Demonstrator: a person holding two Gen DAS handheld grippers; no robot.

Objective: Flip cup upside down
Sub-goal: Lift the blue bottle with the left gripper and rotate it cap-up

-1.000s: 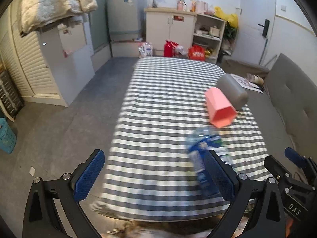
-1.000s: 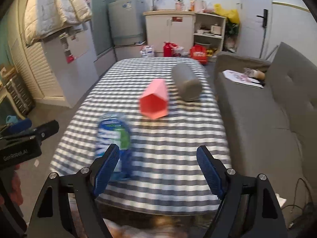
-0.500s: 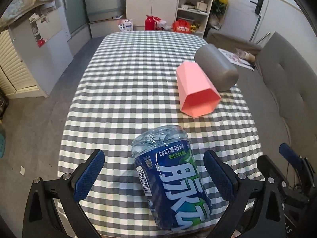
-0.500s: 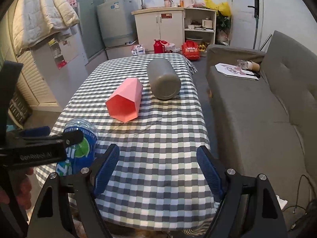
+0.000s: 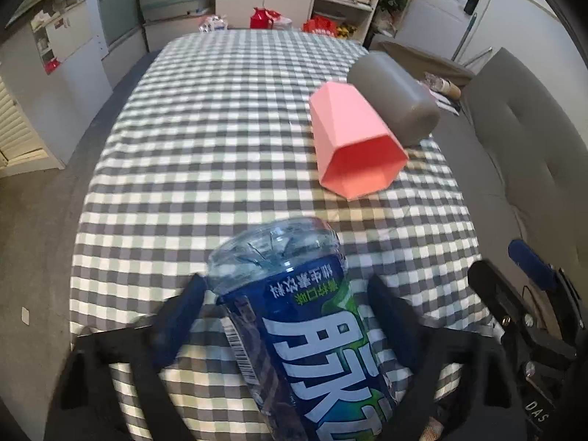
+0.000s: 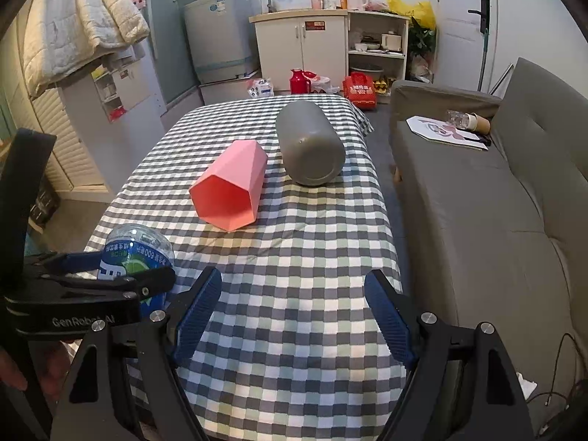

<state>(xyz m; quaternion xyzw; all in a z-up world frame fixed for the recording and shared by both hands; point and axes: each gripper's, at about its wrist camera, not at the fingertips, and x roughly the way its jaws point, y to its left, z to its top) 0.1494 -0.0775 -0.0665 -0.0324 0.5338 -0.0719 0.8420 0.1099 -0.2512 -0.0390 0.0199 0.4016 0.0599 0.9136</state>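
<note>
Your left gripper (image 5: 283,316) has its fingers set narrow around the water bottle (image 5: 294,316), though contact is blurred and unclear. Your right gripper (image 6: 294,316) is spread wide, holding nothing. The pink cup (image 6: 229,185) lies on its side beyond the bottle on the checked tablecloth (image 6: 294,257), with the grey cylinder (image 6: 310,145) just beside it.

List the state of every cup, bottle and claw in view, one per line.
Pink cup: on its side, mouth toward the cameras.
Grey cup: on its side, base toward the cameras.
Bottle: lying between the left claw's fingers, base away from the camera.
Left claw: open around the bottle, contact unclear.
Right claw: open, empty.
</note>
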